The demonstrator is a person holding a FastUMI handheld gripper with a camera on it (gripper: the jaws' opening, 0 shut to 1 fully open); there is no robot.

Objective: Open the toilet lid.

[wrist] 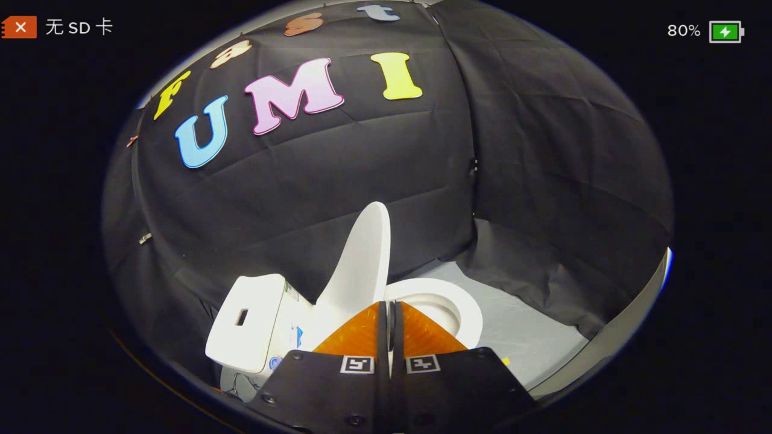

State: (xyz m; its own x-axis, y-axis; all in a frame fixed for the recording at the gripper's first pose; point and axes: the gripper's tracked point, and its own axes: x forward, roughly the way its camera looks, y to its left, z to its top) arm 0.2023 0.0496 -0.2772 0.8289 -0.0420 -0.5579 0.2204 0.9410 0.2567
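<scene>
Closing together with nothing between them, the gripper (389,313) points at the round white toilet bowl rim (467,310) just ahead, where the smooth white oval plastic toilet lid (362,259) stands raised beside the boxy white tank (247,322).

1. We see black cloth (374,181) hanging as the booth's wall, creased and folded, with a seam where two panels meet at the corner.
2. We see the cloth's lower edge bunched on a pale grey floor sheet (525,325), which looks wrinkled.
3. We see a small metal clip (145,239) on the cloth, well apart from the corner seam.
</scene>
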